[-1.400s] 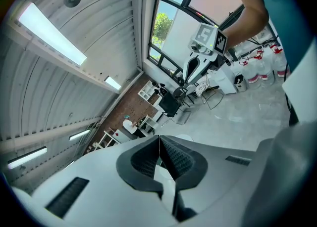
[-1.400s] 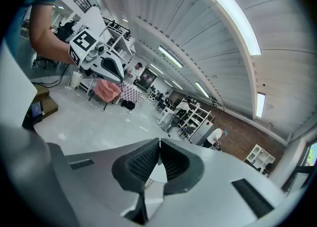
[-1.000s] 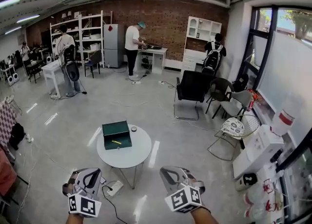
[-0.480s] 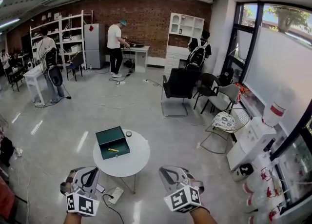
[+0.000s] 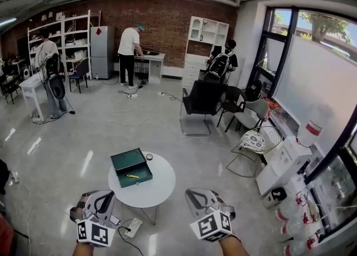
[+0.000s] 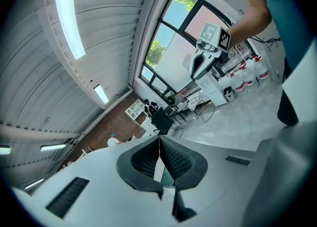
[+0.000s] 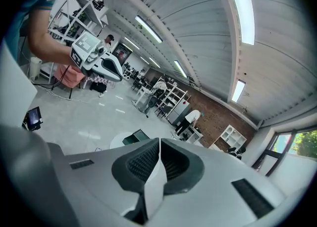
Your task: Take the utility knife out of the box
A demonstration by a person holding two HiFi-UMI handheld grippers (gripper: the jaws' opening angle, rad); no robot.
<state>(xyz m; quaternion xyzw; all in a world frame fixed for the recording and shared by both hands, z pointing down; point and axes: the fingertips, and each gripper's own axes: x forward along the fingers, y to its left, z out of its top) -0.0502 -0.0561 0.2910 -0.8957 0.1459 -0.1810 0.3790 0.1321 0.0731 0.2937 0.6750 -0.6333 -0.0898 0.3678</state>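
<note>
While both handheld grippers hang low at the near edge of the head view, neither has hold of anything: the left gripper shows its two jaws pressed together with nothing between them, and the right gripper is likewise closed on empty air. Each points across the room, well short of the round white table that stands on the grey floor just beyond and between them.

Beyond the table, a red brick wall spans the far end of the workshop, with tall windows down the right side. A black chair stands past the table to the right, with lighter chairs near the windows. One person stands at a far desk, another with a backpack beside the white shelving. A power strip lies on the floor under the table's near edge, between the grippers and the table legs.

On the table's left half sits an open green box. The yellow utility knife lies inside it, toward the near side. A small dark round object rests on the tabletop just right of the box's far corner.
</note>
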